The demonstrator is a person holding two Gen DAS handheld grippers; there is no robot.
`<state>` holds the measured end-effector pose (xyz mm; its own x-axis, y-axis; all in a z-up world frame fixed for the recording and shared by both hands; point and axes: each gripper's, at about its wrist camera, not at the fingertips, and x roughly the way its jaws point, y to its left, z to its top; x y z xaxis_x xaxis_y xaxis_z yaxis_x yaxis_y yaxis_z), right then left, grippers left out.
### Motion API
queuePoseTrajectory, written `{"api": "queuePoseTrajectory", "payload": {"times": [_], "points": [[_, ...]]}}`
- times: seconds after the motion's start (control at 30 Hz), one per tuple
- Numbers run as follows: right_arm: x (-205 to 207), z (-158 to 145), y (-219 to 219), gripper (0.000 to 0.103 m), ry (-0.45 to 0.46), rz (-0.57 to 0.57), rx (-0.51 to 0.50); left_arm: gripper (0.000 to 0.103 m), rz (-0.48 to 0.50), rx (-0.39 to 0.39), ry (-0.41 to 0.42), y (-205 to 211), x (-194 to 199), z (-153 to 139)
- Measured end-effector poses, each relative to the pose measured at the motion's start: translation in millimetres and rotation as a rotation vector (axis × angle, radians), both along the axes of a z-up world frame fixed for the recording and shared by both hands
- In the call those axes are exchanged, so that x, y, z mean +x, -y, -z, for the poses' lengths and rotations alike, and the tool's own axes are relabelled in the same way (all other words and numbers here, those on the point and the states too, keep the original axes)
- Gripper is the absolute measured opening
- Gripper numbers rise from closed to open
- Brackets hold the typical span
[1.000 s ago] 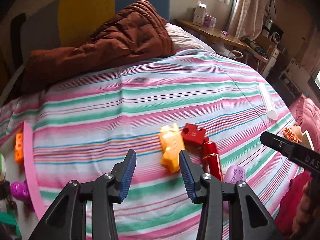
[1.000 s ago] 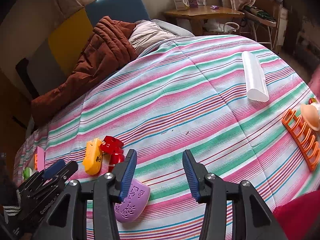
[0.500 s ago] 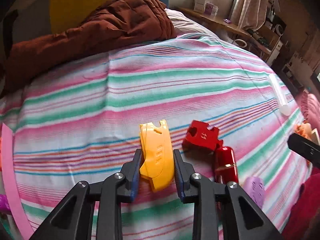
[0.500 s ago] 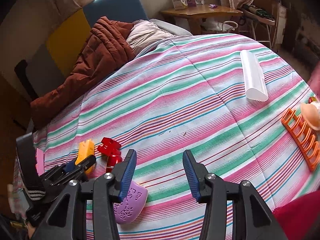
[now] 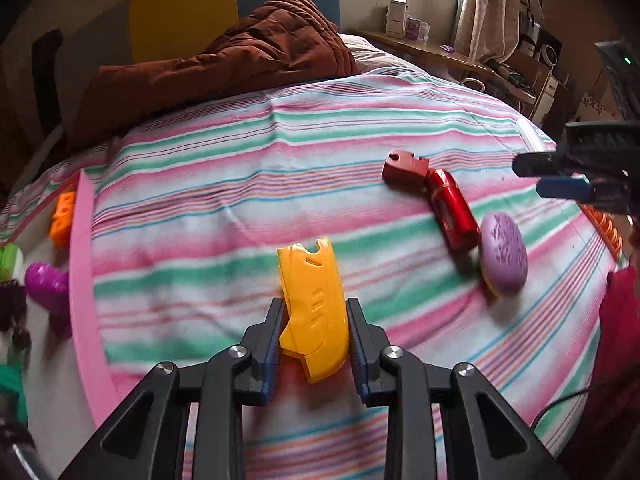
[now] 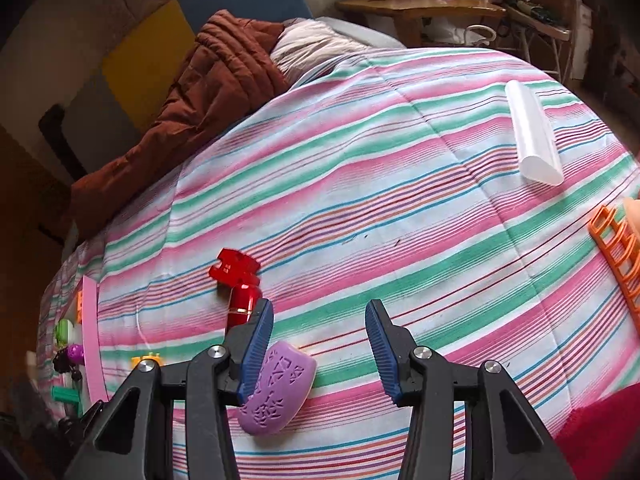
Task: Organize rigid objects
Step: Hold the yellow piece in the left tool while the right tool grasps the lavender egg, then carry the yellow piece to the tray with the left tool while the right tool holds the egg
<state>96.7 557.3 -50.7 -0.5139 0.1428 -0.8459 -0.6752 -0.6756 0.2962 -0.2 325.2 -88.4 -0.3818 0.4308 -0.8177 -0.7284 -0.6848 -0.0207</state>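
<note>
My left gripper (image 5: 314, 344) is shut on a yellow plastic piece (image 5: 312, 300) and holds it just above the striped bedspread, right of the pink tray rim (image 5: 82, 280). A red block (image 5: 404, 166), a red cylinder (image 5: 452, 212) and a purple patterned oval (image 5: 504, 256) lie farther right. In the right wrist view my right gripper (image 6: 318, 344) stands open over the bedspread with nothing between its fingers. The purple oval (image 6: 276, 388) lies just outside its left finger. The red block (image 6: 234, 268) and cylinder (image 6: 242, 304) are beyond it.
The pink tray (image 6: 92, 340) at the left holds an orange piece (image 5: 64, 216), a purple piece (image 5: 44, 280) and green ones. A white tube (image 6: 532, 136) and an orange rack (image 6: 616, 248) lie at the right. A brown quilt (image 6: 200, 100) is heaped at the bed's head.
My left gripper closed on the yellow piece and carried it left, away from the red pieces and toward the pink tray. The right gripper has stayed in place, open.
</note>
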Motion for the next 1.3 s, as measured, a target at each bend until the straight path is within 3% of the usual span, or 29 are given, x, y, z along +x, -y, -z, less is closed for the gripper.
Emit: {"api": "queuePoseTrajectory", "payload": {"times": [0.17,0.37,0.57,0.73,0.83,1.3], "points": [[-4.6,8.2,5.8,0.049,0.03,-0.026,-0.008,0.029,-0.029,0.028,0.018,7.7,-0.7,1.1],[-6.6,19.6,13.0,0.049,0.057,-0.075,-0.108,0.029,-0.024,0.026,-0.042,8.5,6.3,5.9],[-14.1,29.3,28.6,0.051,0.112,-0.131,-0.118,0.029,-0.024,0.036,-0.058,10.2,8.9,6.3],[-19.2,34.4,37.6,0.052,0.138,-0.178,-0.099,0.029,-0.032,0.043,-0.069,10.4,10.3,7.5],[-21.5,35.0,43.9,0.043,0.163,-0.216,-0.047,0.029,-0.034,0.048,-0.063,10.7,9.3,7.7],[-19.5,36.9,33.1,0.033,0.202,-0.208,0.053,0.029,-0.035,0.056,-0.073,11.7,11.9,8.3]]}}
